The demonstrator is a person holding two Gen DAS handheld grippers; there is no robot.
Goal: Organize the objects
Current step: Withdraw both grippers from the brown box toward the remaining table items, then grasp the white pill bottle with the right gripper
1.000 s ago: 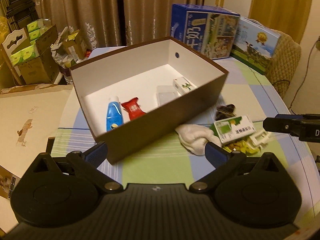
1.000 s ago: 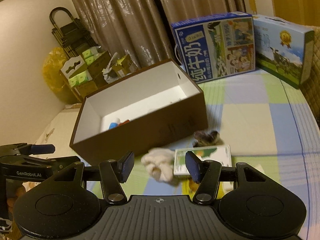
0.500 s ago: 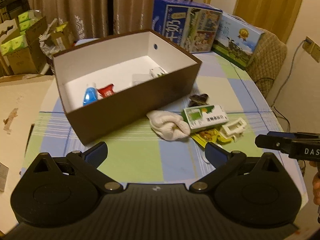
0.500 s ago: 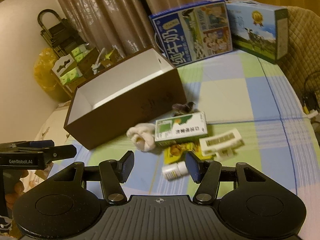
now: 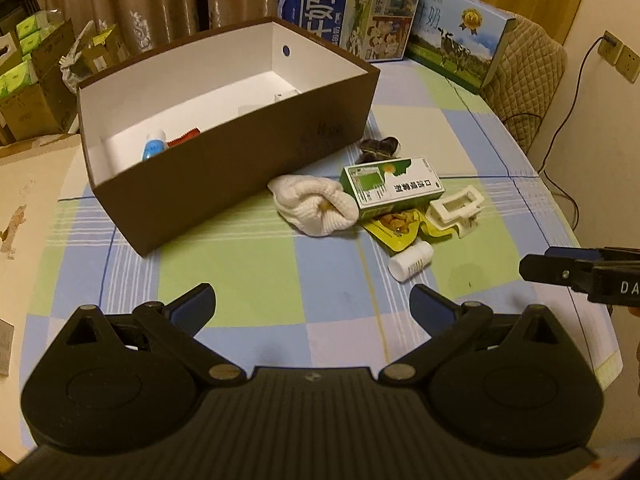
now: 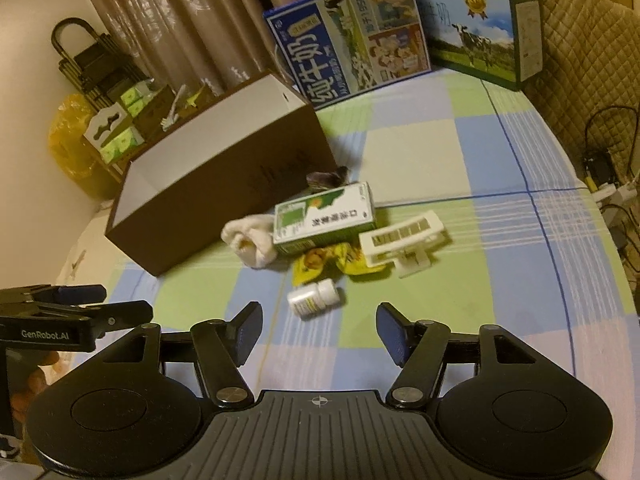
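A brown box [image 5: 240, 160] with a white inside stands on the checked tablecloth; a blue tube [image 5: 154, 146] and a red packet [image 5: 184, 138] lie in it. To its right lie a white sock [image 5: 316, 204], a green-white medicine box [image 5: 394, 186], a yellow snack packet [image 5: 396, 226], a white hair clip [image 5: 454, 210], a dark scrunchie [image 5: 378, 148] and a small white bottle [image 5: 412, 260]. My left gripper [image 5: 310, 308] hangs open and empty above the table's near side. My right gripper [image 6: 318, 328] is open, just short of the bottle [image 6: 314, 298].
Two milk cartons [image 5: 352, 16] [image 5: 460, 46] stand at the table's far edge, with a quilted chair [image 5: 528, 88] behind them. Cardboard boxes [image 5: 32, 76] sit by the curtains at left. Wall sockets [image 5: 618, 56] and cables are at right.
Both grippers have drawn back toward the table's near edge, so the box and loose items look farther away. The white bottle has come into the left view. Nothing on the table moved.
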